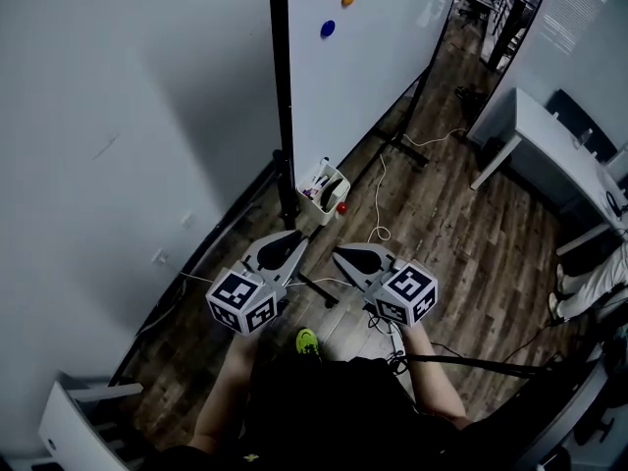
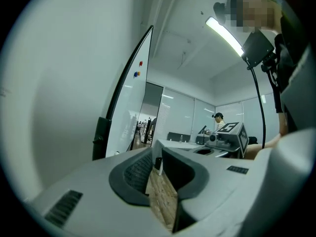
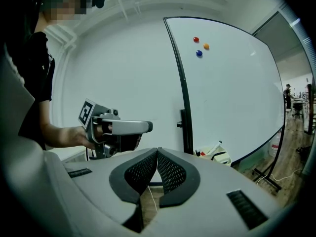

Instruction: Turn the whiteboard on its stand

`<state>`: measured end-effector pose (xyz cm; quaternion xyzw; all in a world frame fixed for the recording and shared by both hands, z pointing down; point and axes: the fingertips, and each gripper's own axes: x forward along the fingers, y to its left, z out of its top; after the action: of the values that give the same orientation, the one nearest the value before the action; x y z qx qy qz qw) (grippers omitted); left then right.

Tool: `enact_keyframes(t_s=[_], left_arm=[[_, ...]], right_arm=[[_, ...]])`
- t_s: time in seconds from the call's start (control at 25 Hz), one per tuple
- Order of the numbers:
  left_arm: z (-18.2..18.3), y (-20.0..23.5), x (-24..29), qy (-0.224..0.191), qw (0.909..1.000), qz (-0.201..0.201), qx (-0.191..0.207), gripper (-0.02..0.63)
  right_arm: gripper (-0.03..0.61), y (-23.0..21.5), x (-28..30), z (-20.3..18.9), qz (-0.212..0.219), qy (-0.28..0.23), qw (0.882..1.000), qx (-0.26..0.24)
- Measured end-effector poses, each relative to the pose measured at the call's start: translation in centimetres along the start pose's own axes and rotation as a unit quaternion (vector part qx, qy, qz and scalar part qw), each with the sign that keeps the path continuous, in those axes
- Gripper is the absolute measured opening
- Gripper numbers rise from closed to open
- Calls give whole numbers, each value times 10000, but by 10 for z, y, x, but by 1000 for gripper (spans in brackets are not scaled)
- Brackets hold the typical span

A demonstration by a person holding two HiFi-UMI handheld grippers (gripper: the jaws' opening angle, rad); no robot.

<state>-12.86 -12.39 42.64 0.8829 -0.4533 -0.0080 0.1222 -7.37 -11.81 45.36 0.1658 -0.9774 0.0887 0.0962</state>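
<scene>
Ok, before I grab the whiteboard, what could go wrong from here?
The whiteboard stands close to the wall; its edge may hit it while turning. The tray at its base is loaded and could spill if the board tips. A white cable lies by the stand and might snag.

Whiteboard face: I read no writing on it.
Cubes on left gripper and right gripper: black-and-white square patterns, no letters or numbers.
Wall panel, right of the whiteboard: rows of print, too small to read.
</scene>
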Motion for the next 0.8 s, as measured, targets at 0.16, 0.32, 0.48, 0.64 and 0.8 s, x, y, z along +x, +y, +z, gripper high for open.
enact_keyframes(t_s=[0.16,0.32,0.48,0.64,0.8], left_arm=[[4,25,3,-16,9999,82,98,104],[14,47,15,8,9992,308,256,210],[25,75,23,5,9974,545,471,262],[31,99,41,67,9953,787,565,319],[29,112,60,152,9942,878,603,319]], right_arm=[[-2,-1,11,-1,-88,-7,10000,-8],[-2,-10,13,-3,-165,39,9999,14],[0,-15,24,1,-200,22,9998,4],[0,-27,24,3,-226,23,9997,14],[0,-47,19,7,-274,9,9996,-43]])
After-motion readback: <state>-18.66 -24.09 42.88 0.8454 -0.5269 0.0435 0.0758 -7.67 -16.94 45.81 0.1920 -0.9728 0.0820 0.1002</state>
